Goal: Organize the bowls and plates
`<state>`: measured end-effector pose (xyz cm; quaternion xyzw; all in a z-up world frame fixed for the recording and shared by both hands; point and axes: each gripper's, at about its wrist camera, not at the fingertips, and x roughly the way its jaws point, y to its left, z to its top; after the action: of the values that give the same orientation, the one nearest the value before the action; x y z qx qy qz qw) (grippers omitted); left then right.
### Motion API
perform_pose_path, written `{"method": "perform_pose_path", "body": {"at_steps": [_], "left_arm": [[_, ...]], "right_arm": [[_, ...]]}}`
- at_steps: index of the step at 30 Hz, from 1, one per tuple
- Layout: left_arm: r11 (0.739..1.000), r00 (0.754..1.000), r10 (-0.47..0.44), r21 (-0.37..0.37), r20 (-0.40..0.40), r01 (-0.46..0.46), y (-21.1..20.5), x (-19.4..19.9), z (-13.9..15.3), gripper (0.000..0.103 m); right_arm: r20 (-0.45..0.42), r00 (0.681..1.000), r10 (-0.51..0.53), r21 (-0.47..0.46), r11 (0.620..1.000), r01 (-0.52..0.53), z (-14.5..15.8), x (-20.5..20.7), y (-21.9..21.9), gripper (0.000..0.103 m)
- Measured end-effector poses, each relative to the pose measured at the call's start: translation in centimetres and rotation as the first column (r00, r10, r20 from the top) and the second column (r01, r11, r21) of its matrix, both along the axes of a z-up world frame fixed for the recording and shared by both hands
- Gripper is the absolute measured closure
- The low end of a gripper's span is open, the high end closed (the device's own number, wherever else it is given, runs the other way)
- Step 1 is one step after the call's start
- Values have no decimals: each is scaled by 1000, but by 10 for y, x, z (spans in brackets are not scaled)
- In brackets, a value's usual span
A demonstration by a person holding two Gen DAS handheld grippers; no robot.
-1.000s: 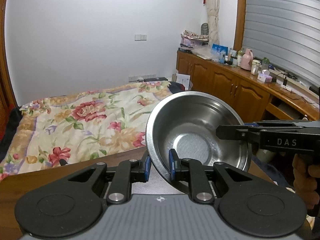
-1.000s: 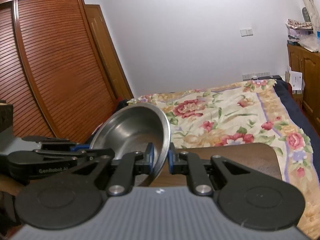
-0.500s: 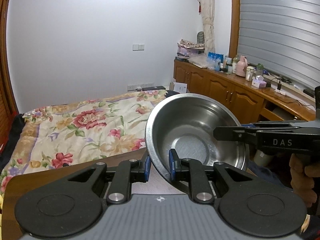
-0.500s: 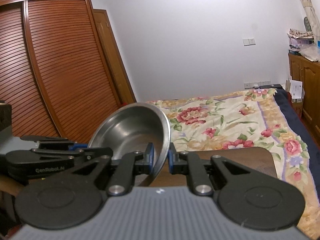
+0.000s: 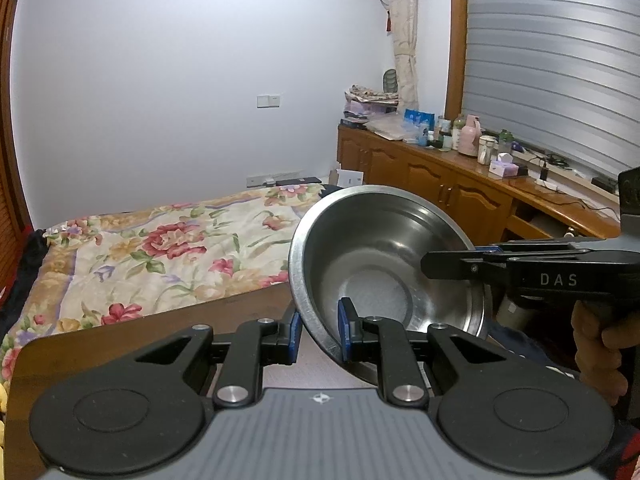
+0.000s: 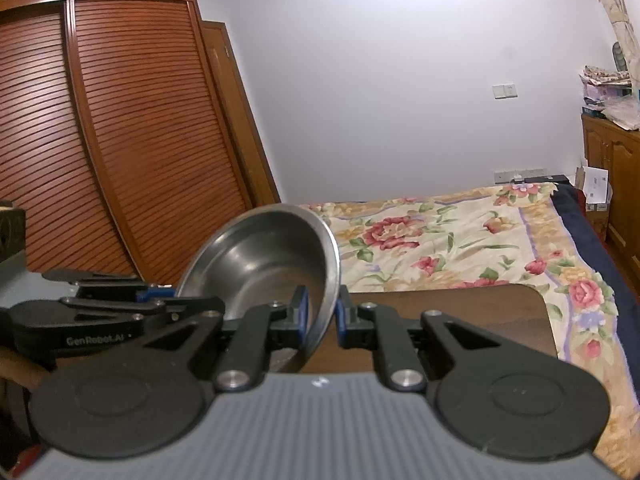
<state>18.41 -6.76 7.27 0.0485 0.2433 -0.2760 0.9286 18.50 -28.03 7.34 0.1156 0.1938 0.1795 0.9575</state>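
A steel bowl (image 5: pixel 384 256) hangs in the air above a brown wooden table (image 5: pixel 132 332), gripped by both grippers on opposite rims. My left gripper (image 5: pixel 319 334) is shut on the bowl's near left rim. My right gripper (image 5: pixel 452 264) enters from the right in the left wrist view, clamped on the far right rim. In the right wrist view the bowl (image 6: pixel 264 260) tilts left, with my right gripper (image 6: pixel 322 316) shut on its right rim and my left gripper (image 6: pixel 156 294) holding the far side.
A bed with a floral quilt (image 5: pixel 160 248) lies beyond the table (image 6: pixel 460 312). A wooden sideboard (image 5: pixel 460 184) with bottles and boxes runs along the right wall. A slatted wardrobe (image 6: pixel 100 140) stands at left.
Both grippers have risen with the bowl held between them; more of the wall and ceiling shows and the table sits lower in both views.
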Motion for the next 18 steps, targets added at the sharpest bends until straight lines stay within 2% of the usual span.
{"method": "perform_pose_path", "body": {"at_steps": [18], "left_arm": [[999, 999, -38, -21, 0, 38, 14, -26, -11, 82]], "right_arm": [[-33, 999, 17, -6, 1000, -17, -6, -23, 5, 88]]}}
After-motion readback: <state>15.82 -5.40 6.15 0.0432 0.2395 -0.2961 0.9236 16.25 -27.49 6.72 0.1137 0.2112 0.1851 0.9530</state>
